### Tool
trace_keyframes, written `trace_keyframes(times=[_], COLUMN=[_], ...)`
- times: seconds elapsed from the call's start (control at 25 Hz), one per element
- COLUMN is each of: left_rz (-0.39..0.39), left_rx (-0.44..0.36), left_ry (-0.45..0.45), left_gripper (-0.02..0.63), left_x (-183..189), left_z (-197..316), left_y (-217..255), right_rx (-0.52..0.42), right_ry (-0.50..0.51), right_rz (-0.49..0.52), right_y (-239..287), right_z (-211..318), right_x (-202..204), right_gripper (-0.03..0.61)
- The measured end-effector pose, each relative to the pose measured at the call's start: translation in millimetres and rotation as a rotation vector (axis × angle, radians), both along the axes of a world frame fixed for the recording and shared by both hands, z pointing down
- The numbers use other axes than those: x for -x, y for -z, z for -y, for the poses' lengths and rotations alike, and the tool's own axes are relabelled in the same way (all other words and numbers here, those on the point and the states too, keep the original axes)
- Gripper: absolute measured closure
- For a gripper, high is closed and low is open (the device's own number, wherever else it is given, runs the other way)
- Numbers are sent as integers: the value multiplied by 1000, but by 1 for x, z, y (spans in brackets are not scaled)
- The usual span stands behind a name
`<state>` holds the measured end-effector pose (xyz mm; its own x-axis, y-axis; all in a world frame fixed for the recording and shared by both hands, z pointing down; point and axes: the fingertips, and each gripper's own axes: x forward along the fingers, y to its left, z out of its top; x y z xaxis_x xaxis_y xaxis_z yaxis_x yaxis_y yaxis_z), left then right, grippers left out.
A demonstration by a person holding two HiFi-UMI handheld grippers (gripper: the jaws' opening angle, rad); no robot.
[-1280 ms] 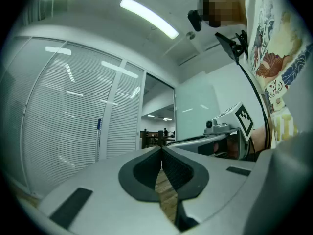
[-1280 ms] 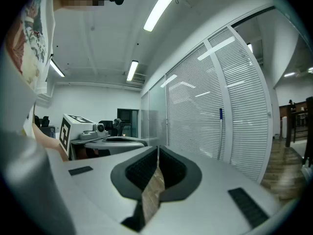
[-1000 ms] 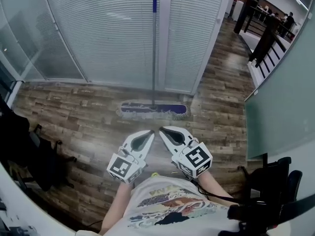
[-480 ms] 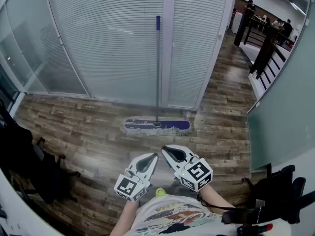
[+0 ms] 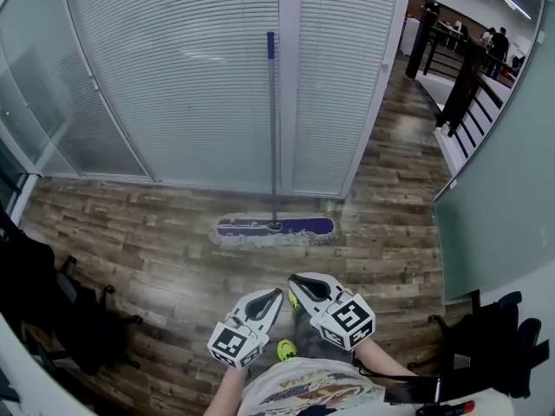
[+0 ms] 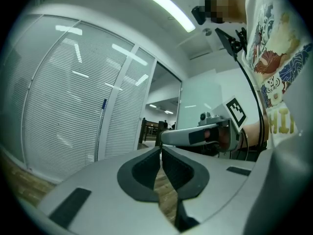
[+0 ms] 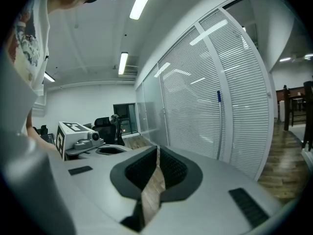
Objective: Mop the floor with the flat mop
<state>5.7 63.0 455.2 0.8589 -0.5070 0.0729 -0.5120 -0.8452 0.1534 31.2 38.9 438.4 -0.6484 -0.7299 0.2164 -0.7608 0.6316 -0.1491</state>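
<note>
Mop: flat fringed pad, slim pole; wood-plank floor; left tool, right tool closed, empty.

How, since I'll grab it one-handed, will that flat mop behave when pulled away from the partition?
The handle looks like a thin rigid pole, so it is probably stiff and light. It stands upright, seemingly propped on the partition, so a nudge may tip it sideways. The flat fringed head lies on smooth wood floor and should slide easily.
</note>
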Motion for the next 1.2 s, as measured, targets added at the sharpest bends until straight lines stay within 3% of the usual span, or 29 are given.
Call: trace_keyframes(times=[0.44, 0.76, 1.2], left_rz=[81, 113, 174], left_rx=[8, 6, -57], left_ry=[17, 22, 65], left_gripper=[600, 600, 598], left_x=[-10, -54, -99], left_z=[124, 239, 375], left_y=[0, 6, 3], right_rx=[-48, -53, -92], right_ry=[98, 130, 108], right_rz=[43, 102, 86], right_y=[10, 16, 15], right_z=[129, 247, 379], right_x=[6, -37, -79], right_gripper=[548, 548, 546])
